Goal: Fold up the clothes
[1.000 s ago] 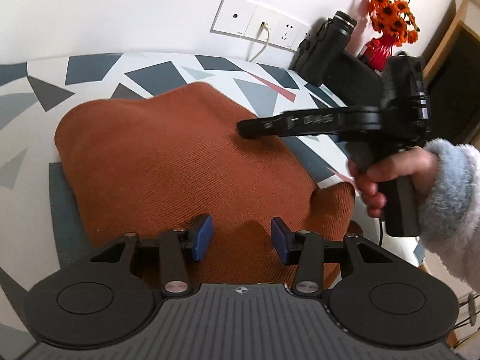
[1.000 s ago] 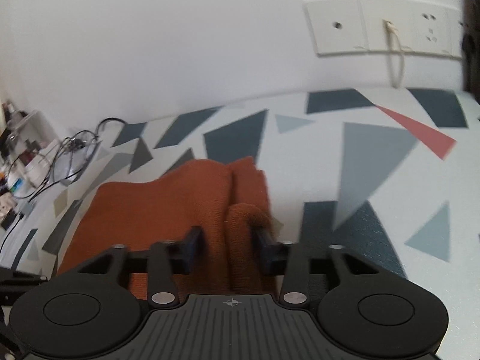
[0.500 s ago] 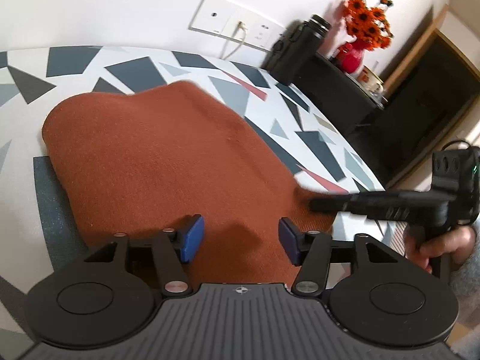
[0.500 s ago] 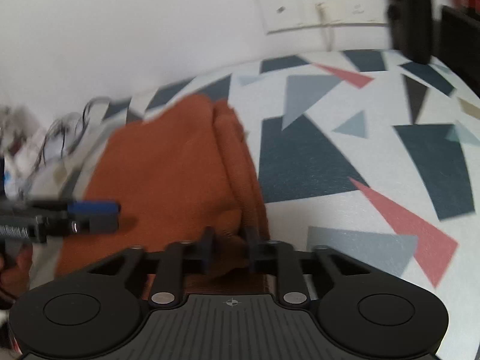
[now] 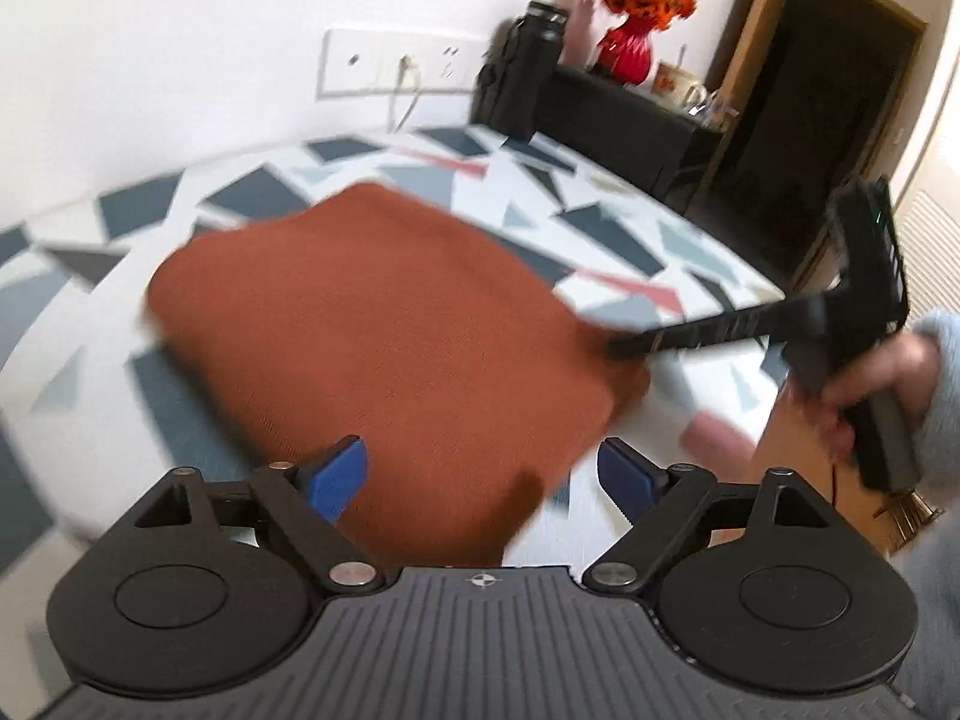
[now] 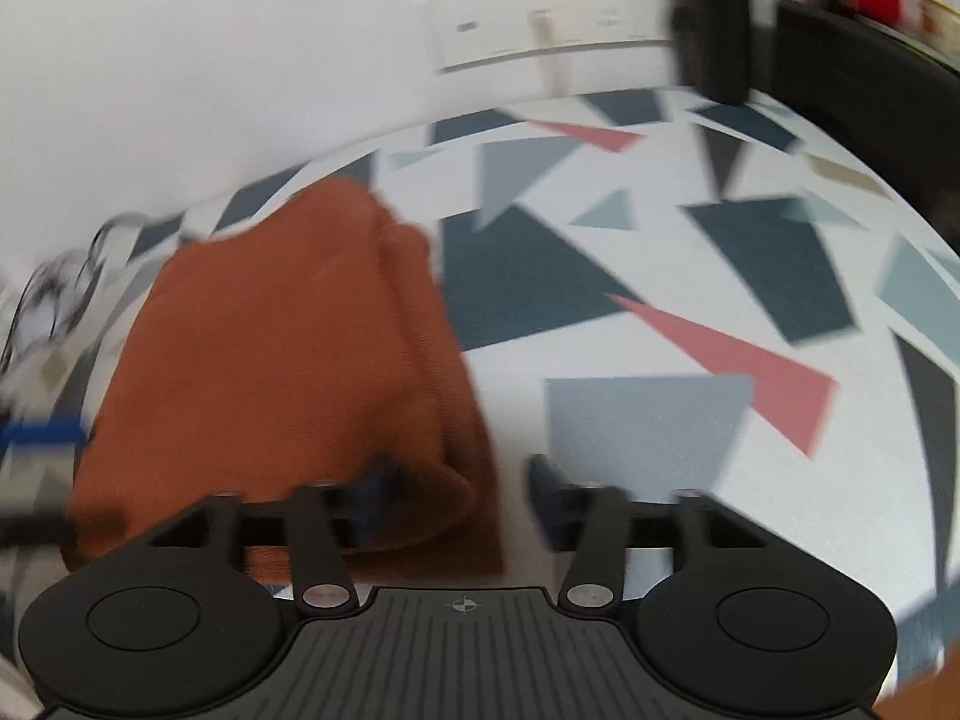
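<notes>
A rust-orange folded garment (image 5: pixel 384 324) lies flat on the triangle-patterned cover (image 5: pixel 600 216). My left gripper (image 5: pixel 480 474) hovers at its near edge with the blue pads (image 5: pixel 339 471) wide apart and still opening; neither pad presses on the cloth. In the left wrist view my right gripper (image 5: pixel 624 348), held by a hand (image 5: pixel 870 384), reaches the garment's right corner. In the right wrist view the garment (image 6: pixel 288 360) shows its thick folded edge between the right gripper's (image 6: pixel 459 492) opening jaws. The right pad stands clear of the cloth.
A wall socket strip (image 5: pixel 396 63) with a plugged cable is behind the cover. A black flask (image 5: pixel 528 60), a red vase of orange flowers (image 5: pixel 630 42) and a dark cabinet (image 5: pixel 630 126) stand at the back right. Loose cables (image 6: pixel 60 288) lie at the far left.
The left jaws have spread wider and the left gripper has drawn back from the garment. The right gripper came from the garment's far side to its near right corner, pinched the fold, then opened.
</notes>
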A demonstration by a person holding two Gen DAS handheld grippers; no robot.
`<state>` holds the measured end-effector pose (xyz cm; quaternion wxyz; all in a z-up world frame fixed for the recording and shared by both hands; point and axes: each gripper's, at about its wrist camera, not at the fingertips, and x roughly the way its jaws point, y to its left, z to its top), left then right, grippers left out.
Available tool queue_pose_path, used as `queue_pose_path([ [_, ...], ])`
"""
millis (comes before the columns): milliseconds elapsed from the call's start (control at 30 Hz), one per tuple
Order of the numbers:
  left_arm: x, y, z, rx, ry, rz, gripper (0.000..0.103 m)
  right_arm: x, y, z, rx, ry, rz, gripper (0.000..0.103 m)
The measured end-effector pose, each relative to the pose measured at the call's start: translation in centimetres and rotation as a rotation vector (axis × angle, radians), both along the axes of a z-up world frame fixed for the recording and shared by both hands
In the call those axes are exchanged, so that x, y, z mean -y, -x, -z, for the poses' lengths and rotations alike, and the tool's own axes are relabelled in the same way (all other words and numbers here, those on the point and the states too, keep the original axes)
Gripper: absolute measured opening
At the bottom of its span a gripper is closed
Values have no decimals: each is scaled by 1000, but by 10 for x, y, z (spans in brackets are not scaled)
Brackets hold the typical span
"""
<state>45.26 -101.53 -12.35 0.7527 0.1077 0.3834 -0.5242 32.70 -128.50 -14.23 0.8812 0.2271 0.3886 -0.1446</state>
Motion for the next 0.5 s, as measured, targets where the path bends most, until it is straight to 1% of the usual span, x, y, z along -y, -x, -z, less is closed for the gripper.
queue_pose_path([
  [67, -10, 7, 7, -9, -33, -21, 86, 5, 11, 1, 23, -65, 56, 68],
  [100, -15, 10, 10, -13, -48, -34, 86, 8, 14, 5, 24, -96, 75, 68],
  [200, -15, 6, 22, -22, -78, -113, 86, 10, 11, 14, 14, -109, 79, 66],
  [233, -15, 4, 23, -26, -68, -142, 86, 10, 8, 16, 14, -110, 74, 64],
  [267, -14, 2, 25, -29, -69, -166, 86, 10, 4, 17, 16, -121, 59, 51],
  [300, -14, -1, 28, -33, -69, -187, 86, 8, 0, 19, 19, -135, 34, 34],
  [333, -15, -3, 30, -30, -72, -194, 86, 6, -3, 19, 14, -130, 11, 33],
  [367, -17, -2, 31, -6, -82, -197, 85, 2, -5, 18, 2, -103, -7, 32],
  [400, -18, -1, 32, 22, -95, -201, 85, -3, -7, 17, -10, -75, -31, 31],
  [433, -21, 0, 32, 70, -117, -208, 85, -5, -7, 16, -21, -67, -50, 30],
  [500, -28, -6, 31, 130, -150, -246, 85, -8, -5, 15, -46, -131, -75, 28],
])
